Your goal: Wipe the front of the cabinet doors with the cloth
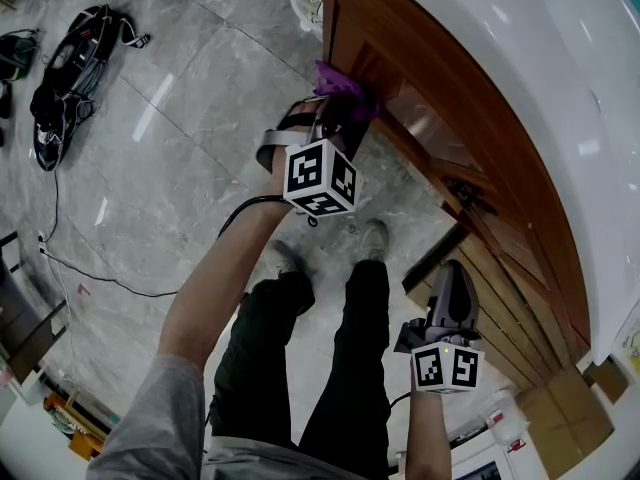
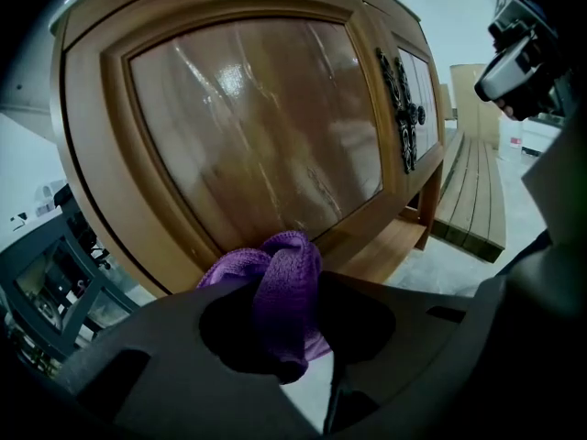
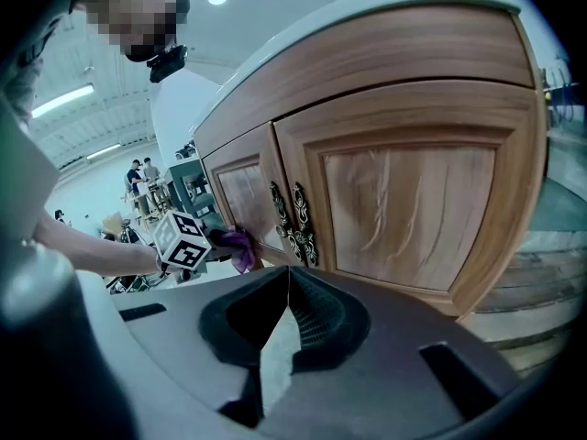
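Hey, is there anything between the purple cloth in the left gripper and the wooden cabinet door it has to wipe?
Nothing visible does. The left gripper is shut on the purple knitted cloth, whose bunched end appears pressed to the lower frame of the glossy brown wooden cabinet door.

The floor is glossy grey stone-look tile with thin joints. The cabinet stands on it along the right. A slatted wooden platform lies flat just beside the cabinet's base, with cardboard boxes beyond it. A black bag with straps lies well apart at the upper left. A thin black cable trails across the tiles below it. The person's shoes stand near the cabinet.
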`<state>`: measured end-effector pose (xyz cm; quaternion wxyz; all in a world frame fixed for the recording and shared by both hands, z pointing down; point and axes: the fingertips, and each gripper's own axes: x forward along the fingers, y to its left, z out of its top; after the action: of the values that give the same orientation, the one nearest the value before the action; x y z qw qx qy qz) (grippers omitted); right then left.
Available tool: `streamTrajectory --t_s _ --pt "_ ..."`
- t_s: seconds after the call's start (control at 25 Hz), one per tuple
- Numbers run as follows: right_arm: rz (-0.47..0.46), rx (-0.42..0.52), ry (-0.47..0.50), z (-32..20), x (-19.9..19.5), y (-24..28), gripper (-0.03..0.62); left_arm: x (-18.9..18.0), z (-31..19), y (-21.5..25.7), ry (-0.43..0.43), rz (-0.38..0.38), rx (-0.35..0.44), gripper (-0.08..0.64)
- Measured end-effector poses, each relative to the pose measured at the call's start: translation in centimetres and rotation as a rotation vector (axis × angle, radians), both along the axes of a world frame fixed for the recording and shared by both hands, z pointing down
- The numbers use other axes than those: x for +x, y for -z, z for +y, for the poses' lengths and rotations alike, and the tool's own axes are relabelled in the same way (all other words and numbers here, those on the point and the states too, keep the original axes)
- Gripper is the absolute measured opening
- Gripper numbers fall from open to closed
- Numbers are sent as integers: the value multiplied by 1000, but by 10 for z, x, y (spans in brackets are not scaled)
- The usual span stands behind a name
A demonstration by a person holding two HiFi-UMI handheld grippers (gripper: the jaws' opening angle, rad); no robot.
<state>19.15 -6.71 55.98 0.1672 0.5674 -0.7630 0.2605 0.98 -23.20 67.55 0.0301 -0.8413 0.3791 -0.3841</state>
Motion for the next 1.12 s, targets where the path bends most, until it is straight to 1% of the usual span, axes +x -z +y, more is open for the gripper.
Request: streamTrajectory --t_s 0.6,1.12 --pt "-15 9 -1 6 16 0 11 46 19 0 -40 21 -9 101" --pt "-23 6 -13 21 43 -1 11 94 40 2 -60 56 -26 101"
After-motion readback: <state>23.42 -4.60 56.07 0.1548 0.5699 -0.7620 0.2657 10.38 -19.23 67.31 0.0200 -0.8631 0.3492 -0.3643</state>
